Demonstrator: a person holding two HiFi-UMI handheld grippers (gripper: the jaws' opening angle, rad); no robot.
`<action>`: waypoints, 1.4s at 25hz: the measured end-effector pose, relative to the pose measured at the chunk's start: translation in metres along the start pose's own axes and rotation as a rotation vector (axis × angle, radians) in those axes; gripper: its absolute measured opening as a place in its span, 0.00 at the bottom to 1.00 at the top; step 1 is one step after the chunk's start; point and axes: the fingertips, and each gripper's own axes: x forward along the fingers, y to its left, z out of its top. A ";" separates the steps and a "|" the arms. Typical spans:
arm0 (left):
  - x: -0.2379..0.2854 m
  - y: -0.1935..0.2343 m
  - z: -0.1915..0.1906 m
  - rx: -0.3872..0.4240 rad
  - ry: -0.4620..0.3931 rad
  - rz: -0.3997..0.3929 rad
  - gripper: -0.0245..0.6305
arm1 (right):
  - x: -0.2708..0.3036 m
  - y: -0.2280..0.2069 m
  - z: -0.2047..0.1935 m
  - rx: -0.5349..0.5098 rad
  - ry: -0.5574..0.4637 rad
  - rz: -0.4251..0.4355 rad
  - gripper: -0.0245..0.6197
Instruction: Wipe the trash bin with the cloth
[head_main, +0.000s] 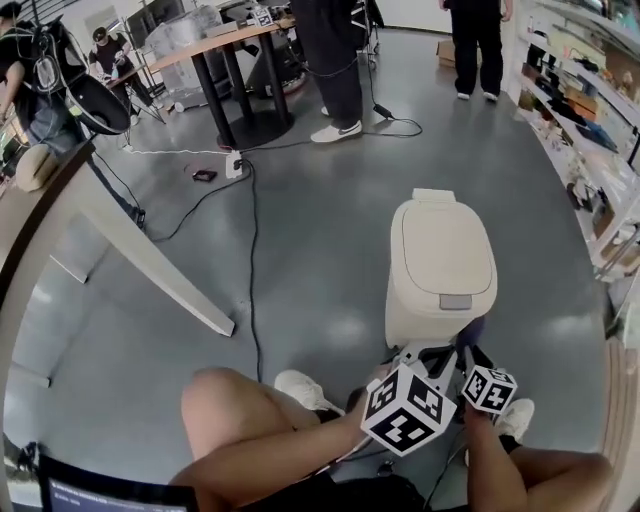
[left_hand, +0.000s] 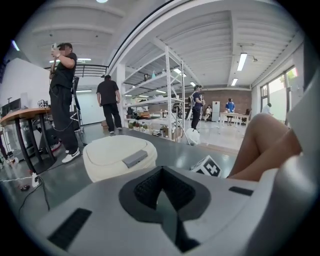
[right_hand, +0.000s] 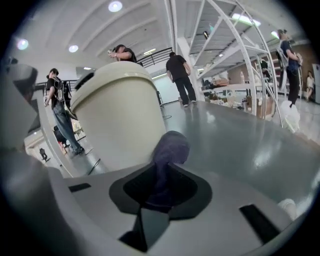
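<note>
A cream trash bin (head_main: 440, 265) with a closed lid and a grey push tab stands on the grey floor just ahead of me. My right gripper (head_main: 468, 346) is shut on a purple cloth (right_hand: 170, 149), whose bunched end sticks out past the jaws. The cloth (head_main: 473, 328) sits at the bin's lower front right, beside the bin's side wall (right_hand: 120, 120); I cannot tell if it touches. My left gripper (head_main: 425, 356) is low at the bin's near base, shut with nothing between its jaws (left_hand: 161, 187). The left gripper view looks across the bin's lid (left_hand: 117, 156).
A black cable (head_main: 250, 260) and a white power strip (head_main: 234, 165) lie on the floor to the left. A slanted table leg (head_main: 150, 265) is at left, shelving (head_main: 590, 130) at right. People stand beyond, near a round table (head_main: 215, 45). My knees and shoes (head_main: 300, 390) flank the grippers.
</note>
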 end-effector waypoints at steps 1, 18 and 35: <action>-0.008 0.006 -0.003 -0.002 -0.010 0.011 0.03 | -0.007 0.010 -0.001 -0.019 -0.005 -0.003 0.16; -0.133 0.065 0.004 -0.160 -0.153 0.253 0.03 | -0.090 0.231 0.025 -0.201 -0.139 0.294 0.16; -0.176 0.161 -0.023 -0.323 -0.197 0.462 0.03 | -0.069 0.305 0.064 -0.203 -0.211 0.401 0.16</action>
